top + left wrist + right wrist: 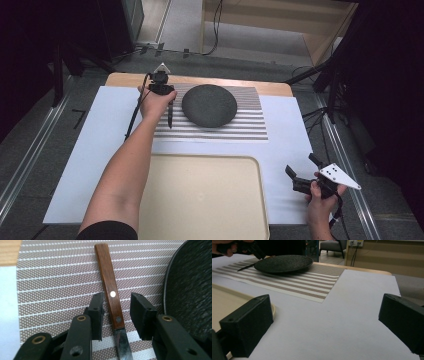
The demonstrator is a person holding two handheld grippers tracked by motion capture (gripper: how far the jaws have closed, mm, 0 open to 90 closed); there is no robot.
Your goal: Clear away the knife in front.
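A knife with a brown wooden handle (110,287) and a steel blade (123,345) lies on a striped placemat (240,125), just left of a dark round plate (209,105). My left gripper (116,306) is lowered over the handle's blade end. It is open, one jaw on each side of the handle with a small gap at both. In the high view the knife (170,116) pokes out below the left hand. My right gripper (301,166) hovers open near the table's right front, over the white sheet, with nothing between its jaws.
A large cream tray (200,200) fills the front middle of the table. The white sheet (90,150) covers most of the tabletop. The plate's rim (170,277) sits close to the right of my left gripper's jaws.
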